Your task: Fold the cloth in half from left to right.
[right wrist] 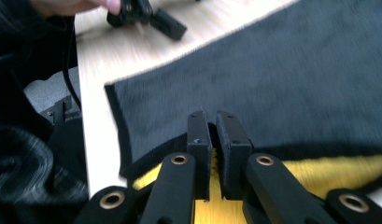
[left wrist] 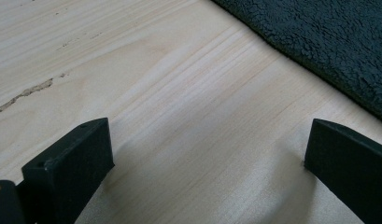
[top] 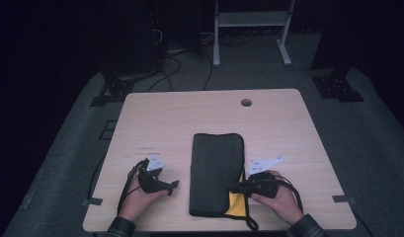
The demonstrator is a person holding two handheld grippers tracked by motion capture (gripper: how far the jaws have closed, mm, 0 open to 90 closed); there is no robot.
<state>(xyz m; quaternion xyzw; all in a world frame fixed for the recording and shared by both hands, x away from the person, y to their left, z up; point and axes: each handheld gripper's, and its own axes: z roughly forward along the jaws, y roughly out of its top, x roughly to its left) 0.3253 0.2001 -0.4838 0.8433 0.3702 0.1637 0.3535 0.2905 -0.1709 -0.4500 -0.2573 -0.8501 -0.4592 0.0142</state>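
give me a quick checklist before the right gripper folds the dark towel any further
1. Right gripper shut on the towel's edge: ok; its jaws pinch the dark layer above the yellow underside.
2. Dark towel lying flat on the table: ok, apart from the lifted near right corner.
3. Left gripper clear of the towel: ok; open, resting on bare wood beside it.
4. Fold path across the towel free: ok; nothing lies on it.
5. How many layers are pinched: cannot tell.
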